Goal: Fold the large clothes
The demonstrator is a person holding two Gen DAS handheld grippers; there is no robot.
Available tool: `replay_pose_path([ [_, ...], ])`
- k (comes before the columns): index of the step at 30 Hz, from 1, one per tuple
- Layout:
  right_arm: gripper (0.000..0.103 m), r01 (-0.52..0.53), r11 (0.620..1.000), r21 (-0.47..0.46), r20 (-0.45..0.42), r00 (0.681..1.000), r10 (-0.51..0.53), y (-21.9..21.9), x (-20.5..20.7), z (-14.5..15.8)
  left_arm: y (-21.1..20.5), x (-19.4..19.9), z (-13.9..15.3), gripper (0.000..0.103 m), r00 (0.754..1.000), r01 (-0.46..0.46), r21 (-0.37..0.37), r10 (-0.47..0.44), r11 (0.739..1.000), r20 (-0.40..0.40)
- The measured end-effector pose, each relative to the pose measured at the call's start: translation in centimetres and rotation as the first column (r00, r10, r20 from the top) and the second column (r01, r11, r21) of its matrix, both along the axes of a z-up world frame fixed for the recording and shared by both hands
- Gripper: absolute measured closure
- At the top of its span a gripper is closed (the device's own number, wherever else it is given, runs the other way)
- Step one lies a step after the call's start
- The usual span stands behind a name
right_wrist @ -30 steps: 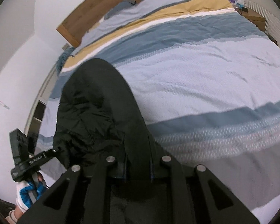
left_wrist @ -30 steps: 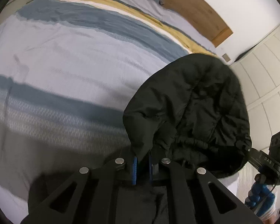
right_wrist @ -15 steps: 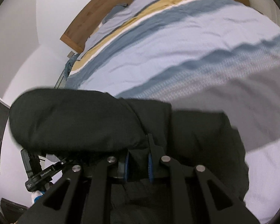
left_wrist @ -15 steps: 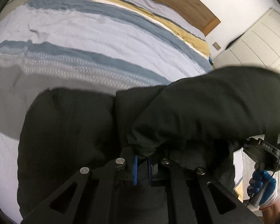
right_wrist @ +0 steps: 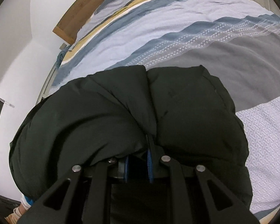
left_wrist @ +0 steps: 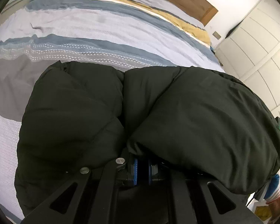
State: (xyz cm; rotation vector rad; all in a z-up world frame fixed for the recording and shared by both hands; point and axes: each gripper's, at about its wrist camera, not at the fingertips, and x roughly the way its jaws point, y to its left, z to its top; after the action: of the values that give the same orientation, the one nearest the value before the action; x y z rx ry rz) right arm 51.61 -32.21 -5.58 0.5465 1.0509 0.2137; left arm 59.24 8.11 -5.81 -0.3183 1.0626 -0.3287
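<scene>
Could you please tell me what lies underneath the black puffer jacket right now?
The black puffer jacket rests on the striped bedspread, which shows all around it. Whatever lies directly beneath is covered, as are most of the left gripper and right gripper.

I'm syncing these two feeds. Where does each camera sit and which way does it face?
Left wrist: on the left tool, looking along its fingers over the black jacket to the striped bed; a blue-gloved hand shows at right.
Right wrist: on the right tool, facing the same way.
Shared: jacket, bed, wooden headboard.
</scene>
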Motion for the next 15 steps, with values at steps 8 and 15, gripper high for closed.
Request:
replay_pose_path([
  [8, 0.087, -0.044, 0.995, -0.092, 0.007, 0.999, 0.045, 0.7, -0.1, 0.7, -0.4, -1.0, 0.3, 0.093, 1.000, 0.016, 0.059, -0.017, 0.998, 0.016],
  [15, 0.068, -0.071, 0.984, -0.163, -0.004, 0.997, 0.071, 0.9, -1.0, 1.4, -0.6, -1.9, 0.5, 0.087, 1.000, 0.024, 0.093, -0.025, 0.995, 0.017],
])
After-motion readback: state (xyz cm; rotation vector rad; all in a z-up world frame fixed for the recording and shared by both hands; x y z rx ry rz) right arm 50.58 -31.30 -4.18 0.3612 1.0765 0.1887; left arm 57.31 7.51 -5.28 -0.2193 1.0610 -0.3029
